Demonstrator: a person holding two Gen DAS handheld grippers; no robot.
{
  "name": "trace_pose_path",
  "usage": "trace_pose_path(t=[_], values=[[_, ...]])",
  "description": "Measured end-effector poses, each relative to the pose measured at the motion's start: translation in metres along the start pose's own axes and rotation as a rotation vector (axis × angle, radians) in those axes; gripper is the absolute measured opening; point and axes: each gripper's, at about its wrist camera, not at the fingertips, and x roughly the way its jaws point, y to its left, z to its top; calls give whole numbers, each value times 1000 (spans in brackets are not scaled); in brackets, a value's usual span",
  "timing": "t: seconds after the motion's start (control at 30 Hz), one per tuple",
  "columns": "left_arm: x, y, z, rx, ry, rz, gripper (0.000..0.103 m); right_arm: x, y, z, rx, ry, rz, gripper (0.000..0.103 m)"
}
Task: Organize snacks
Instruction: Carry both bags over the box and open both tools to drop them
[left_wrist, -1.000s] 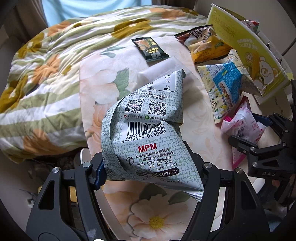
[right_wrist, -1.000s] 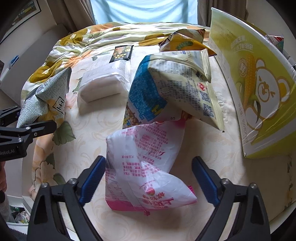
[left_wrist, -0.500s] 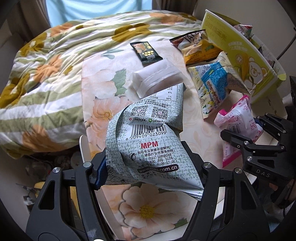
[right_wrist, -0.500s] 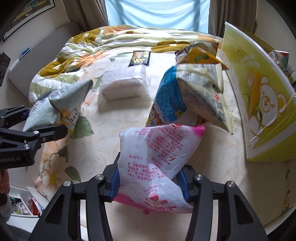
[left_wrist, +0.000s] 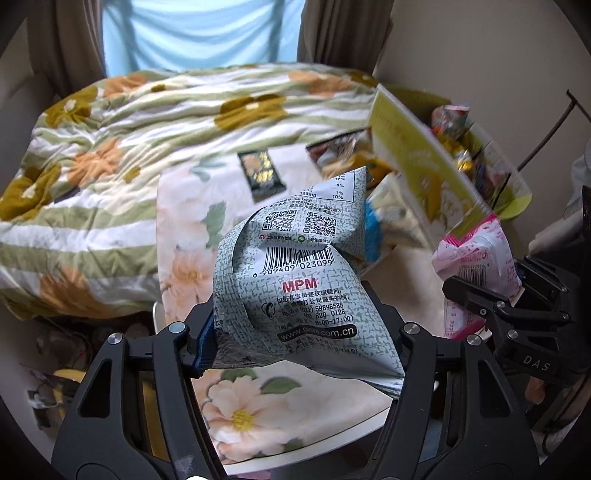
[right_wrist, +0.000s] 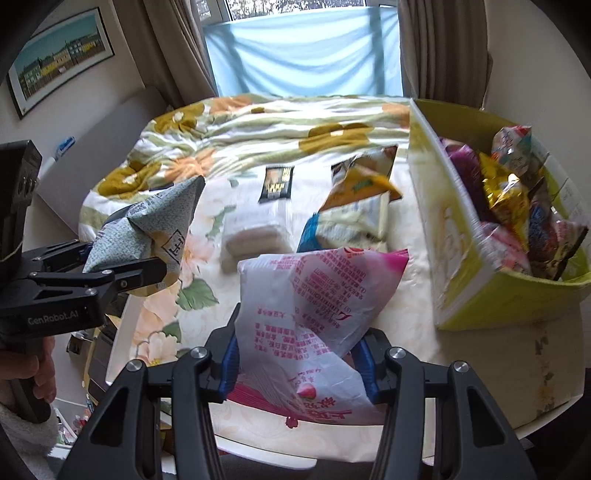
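My left gripper (left_wrist: 295, 332) is shut on a grey-green snack bag (left_wrist: 295, 273) with a barcode, held above the table. It shows at the left of the right wrist view (right_wrist: 147, 229). My right gripper (right_wrist: 297, 363) is shut on a pink and white snack bag (right_wrist: 314, 306), lifted off the table; the bag shows at the right of the left wrist view (left_wrist: 476, 258). A yellow-green box (right_wrist: 461, 236) with several snack packs stands at the right. On the table lie a black sachet (right_wrist: 276, 183), a white pack (right_wrist: 255, 236), a blue and cream bag (right_wrist: 347, 225) and an orange bag (right_wrist: 362, 177).
A floral cloth covers the round table (right_wrist: 517, 369). A floral quilt (left_wrist: 110, 155) on a bed lies behind it. Clutter lies on the floor at the lower left (left_wrist: 62, 380). The box's tall side (left_wrist: 424, 166) stands between the table snacks and the box's inside.
My right gripper shut on the pink bag and lifted it. Both grippers rose with their bags, and the box's inside came into view.
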Motion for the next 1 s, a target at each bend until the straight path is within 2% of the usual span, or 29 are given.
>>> trace_pose_path(t=[0.2, 0.37, 0.63, 0.83, 0.87, 0.93, 0.97, 1.0], values=[[-27, -55, 41, -1, -93, -19, 63, -47, -32, 25, -13, -72, 16, 48], [-25, -113, 74, 8, -145, -47, 63, -83, -81, 46, -23, -125, -1, 48], [16, -209, 120, 26, -173, -104, 63, -113, -173, 67, 17, -167, -34, 48], [60, -268, 138, 31, -135, -141, 64, -121, -232, 73, 51, -167, -49, 48], [67, -275, 139, 34, -123, -132, 69, -122, -238, 74, 52, -167, -51, 48], [77, -286, 137, 32, -112, -99, 84, -123, -249, 75, 51, -162, -49, 48], [79, -288, 135, 26, -105, -84, 99, -123, -253, 75, 50, -160, -46, 48], [79, -289, 131, 13, -106, -73, 102, -123, -256, 75, 47, -159, -43, 48]])
